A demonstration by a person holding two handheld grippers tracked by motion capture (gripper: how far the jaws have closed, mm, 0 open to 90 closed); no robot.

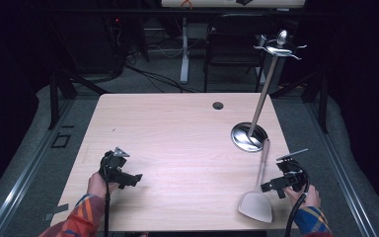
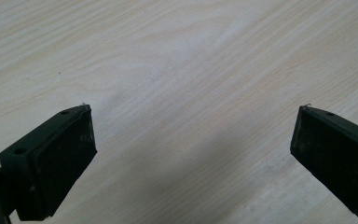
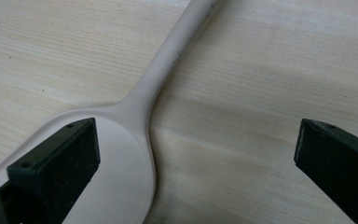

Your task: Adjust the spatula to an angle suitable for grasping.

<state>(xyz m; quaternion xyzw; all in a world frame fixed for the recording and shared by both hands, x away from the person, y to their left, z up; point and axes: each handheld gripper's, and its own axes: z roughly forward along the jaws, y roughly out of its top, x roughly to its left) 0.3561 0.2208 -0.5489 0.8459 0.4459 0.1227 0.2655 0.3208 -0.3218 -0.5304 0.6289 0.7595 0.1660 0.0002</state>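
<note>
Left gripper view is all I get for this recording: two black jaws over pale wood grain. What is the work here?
Observer: A beige spatula with a long handle lies flat on the light wooden table, near its front right corner.
Operator: Where is the other gripper?
Observer: The right gripper hangs just over that spatula with its jaws wide apart; the neck, where the blade meets the handle, lies between them, untouched.
Operator: Anything else on the table?
Observer: A tall metal utensil stand with a round shiny base stands beyond the spatula's handle end, hooks at its top.
Operator: And my gripper?
Observer: The left gripper sits near the table's front left, open, with bare wood under it.
</note>
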